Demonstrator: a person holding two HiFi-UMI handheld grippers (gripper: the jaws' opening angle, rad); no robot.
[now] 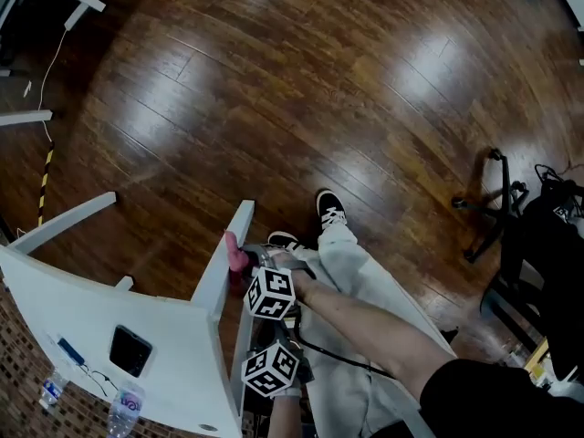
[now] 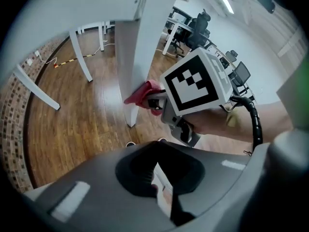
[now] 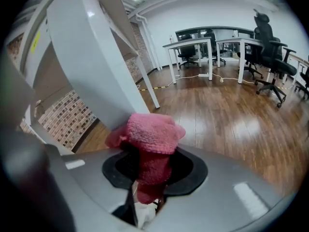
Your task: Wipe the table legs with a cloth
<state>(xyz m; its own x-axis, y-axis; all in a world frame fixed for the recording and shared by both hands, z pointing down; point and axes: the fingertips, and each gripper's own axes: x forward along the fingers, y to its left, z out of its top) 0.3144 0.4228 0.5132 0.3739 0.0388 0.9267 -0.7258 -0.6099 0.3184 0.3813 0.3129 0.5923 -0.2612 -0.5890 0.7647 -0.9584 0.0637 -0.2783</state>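
Observation:
A pink cloth [image 1: 235, 255] is pressed against the white slanted table leg [image 1: 225, 265] below the white tabletop [image 1: 82, 308]. My right gripper [image 1: 246, 263] is shut on the cloth [image 3: 150, 132], which bulges out past the jaws and touches the leg [image 3: 91, 66]. In the left gripper view the right gripper [image 2: 150, 99] holds the cloth [image 2: 142, 92] on the leg [image 2: 129, 57], well above the floor. My left gripper [image 1: 271, 370] hangs nearer to me, beside the table edge. Its jaws [image 2: 154, 164] look shut, with nothing between them.
A black phone [image 1: 130, 349] and two bottles [image 1: 123, 411] lie on the tabletop. The person's shoe [image 1: 330, 210] and trouser leg stand right of the leg. An office chair [image 1: 538, 245] is at the right; other white desks [image 3: 212, 42] stand across the wood floor.

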